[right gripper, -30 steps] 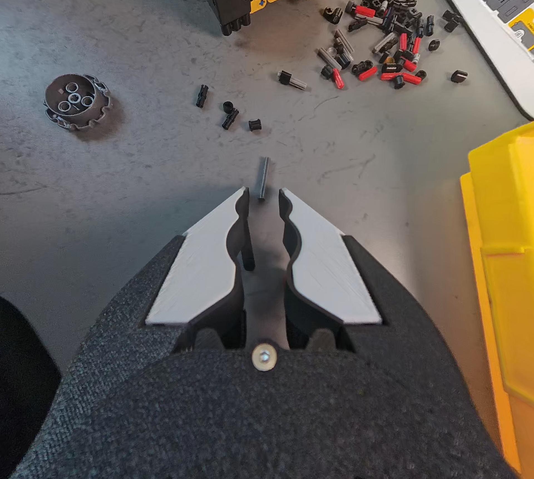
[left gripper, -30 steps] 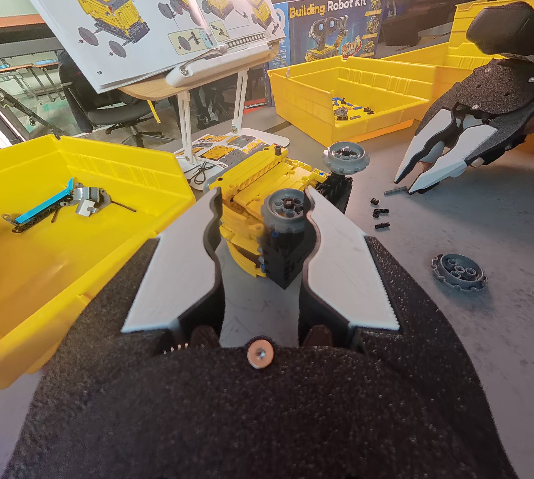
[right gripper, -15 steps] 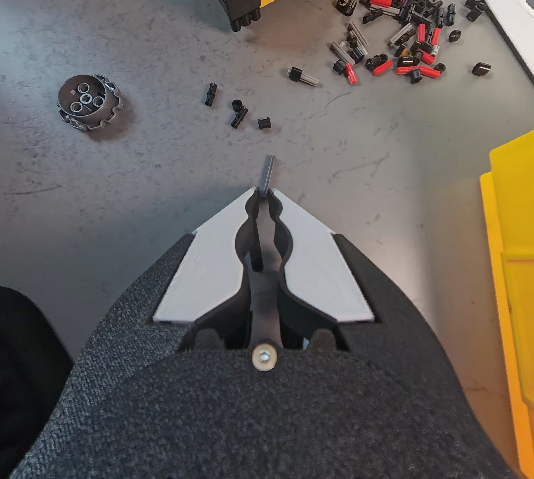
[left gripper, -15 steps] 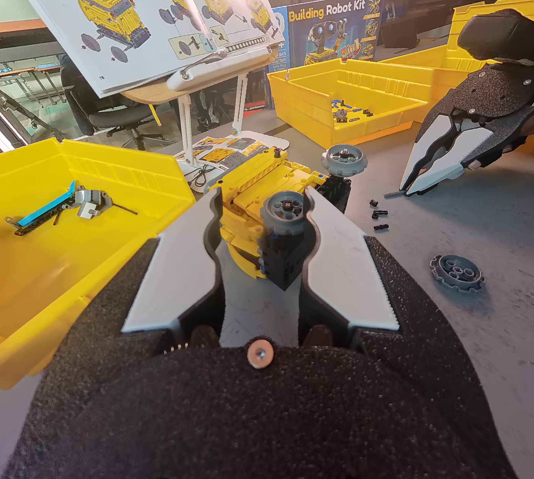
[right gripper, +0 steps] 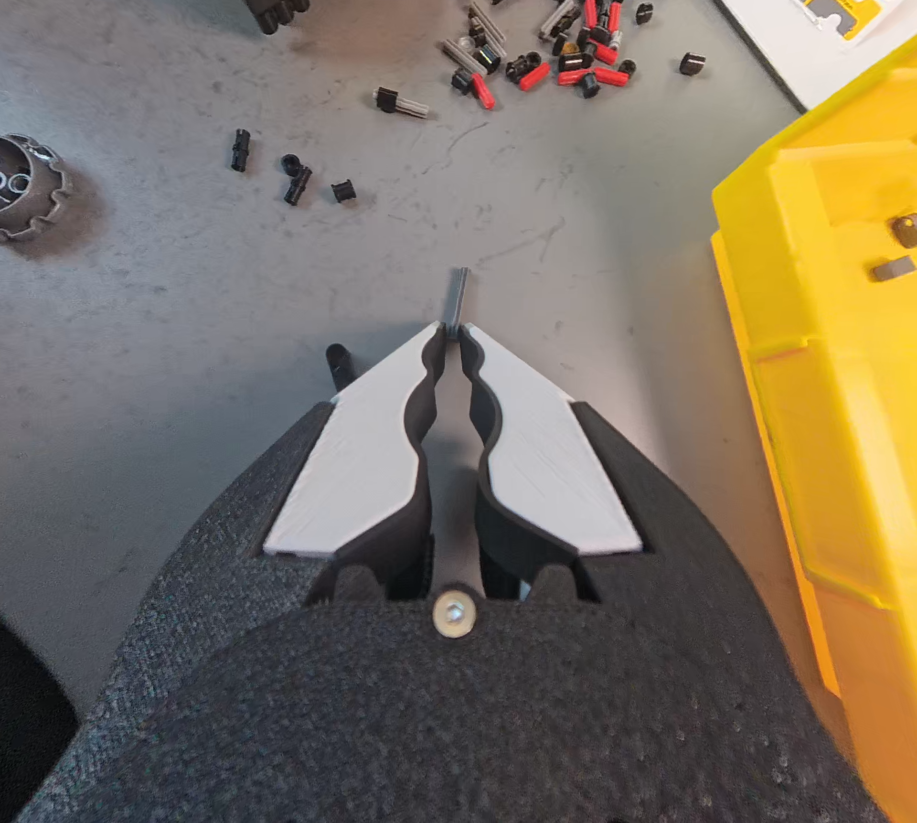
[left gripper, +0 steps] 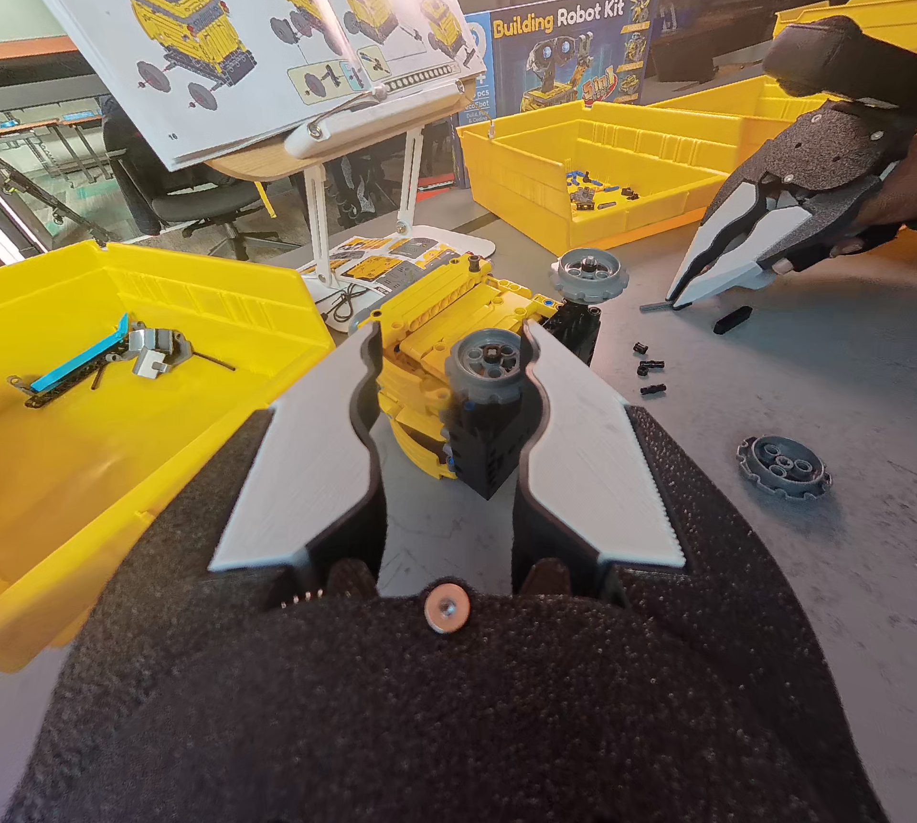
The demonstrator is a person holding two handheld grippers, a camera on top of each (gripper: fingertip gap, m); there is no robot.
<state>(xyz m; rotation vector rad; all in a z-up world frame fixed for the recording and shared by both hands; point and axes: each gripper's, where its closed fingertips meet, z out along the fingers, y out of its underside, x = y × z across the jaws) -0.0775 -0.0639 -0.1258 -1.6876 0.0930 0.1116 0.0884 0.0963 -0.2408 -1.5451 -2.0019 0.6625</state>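
Observation:
My left gripper (left gripper: 449, 337) is shut on the yellow and black brick model (left gripper: 436, 318), one finger on each side. A grey wheel (left gripper: 489, 365) sits on the model's near black end and a second wheel (left gripper: 588, 270) on its far end. My right gripper (right gripper: 450, 327) is shut on a thin dark grey axle (right gripper: 457, 295) that sticks out past the tips, low over the grey table. The right gripper also shows in the left wrist view (left gripper: 677, 303), right of the model. A black pin (right gripper: 340, 365) lies beside its left finger.
A loose grey wheel (left gripper: 783, 466) lies on the table to the right. A pile of red, black and grey pins (right gripper: 556, 20) and a few black pins (right gripper: 293, 174) lie ahead. Yellow bins (left gripper: 99, 427) (left gripper: 595, 174) (right gripper: 843, 352) flank the table. An instruction booklet (left gripper: 223, 30) stands behind. Some 25 centimeters of space lies between my two pairs of fingers. The left gripper is farther from the black pin (right gripper: 340, 365), some 25 centimeters, than the right, some 4 centimeters. It is also in sight in the left wrist view (left gripper: 722, 328).
My right gripper closed on the grey axle and shifted right with it. The black pin that lay between its fingers now lies to its left. The left gripper held still.

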